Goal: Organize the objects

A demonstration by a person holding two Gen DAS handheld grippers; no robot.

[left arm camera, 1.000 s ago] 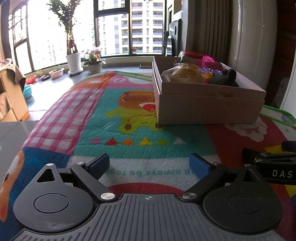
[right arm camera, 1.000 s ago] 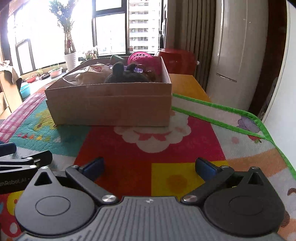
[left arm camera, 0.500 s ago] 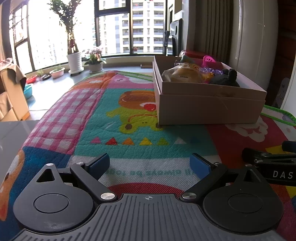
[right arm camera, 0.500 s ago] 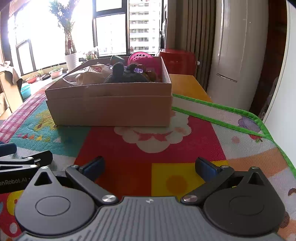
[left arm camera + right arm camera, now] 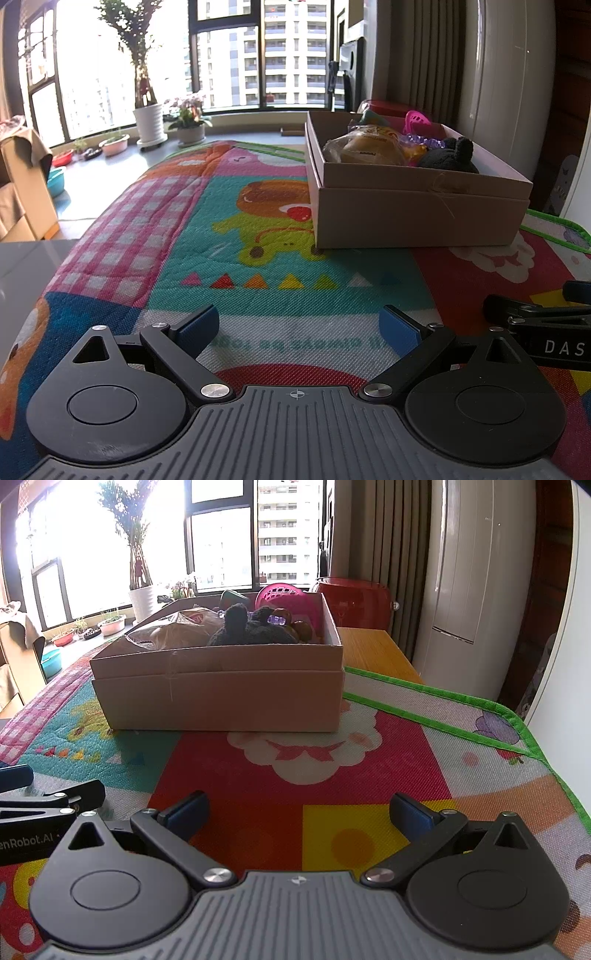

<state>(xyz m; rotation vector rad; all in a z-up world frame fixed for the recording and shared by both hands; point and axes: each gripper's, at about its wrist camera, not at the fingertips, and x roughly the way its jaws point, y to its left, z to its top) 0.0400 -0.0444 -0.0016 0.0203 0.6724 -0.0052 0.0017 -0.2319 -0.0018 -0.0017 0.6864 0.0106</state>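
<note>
A cardboard box (image 5: pixel 417 214) (image 5: pixel 221 698) stands on the colourful play mat (image 5: pixel 258 236) (image 5: pixel 332 768). Inside it lie a wrapped bun (image 5: pixel 369 149), a black plush toy (image 5: pixel 448 157) (image 5: pixel 251 631), a pink basket (image 5: pixel 415 120) (image 5: pixel 284 596) and purple beads (image 5: pixel 423 141). My left gripper (image 5: pixel 298 326) rests low over the mat, open and empty, well short of the box. My right gripper (image 5: pixel 300 810) is likewise open and empty, to the right of the left one. Each gripper's finger shows at the other view's edge.
The mat's green-edged border (image 5: pixel 480 716) lies on a wooden table (image 5: pixel 369 646). A red stool (image 5: pixel 354 598) and a white appliance (image 5: pixel 480 583) stand behind. Potted plants (image 5: pixel 149 118) line the window sill, and a cardboard carton (image 5: pixel 22 184) stands at the far left.
Both views have lifted very slightly; the box and its contents have not moved, and both grippers stay open.
</note>
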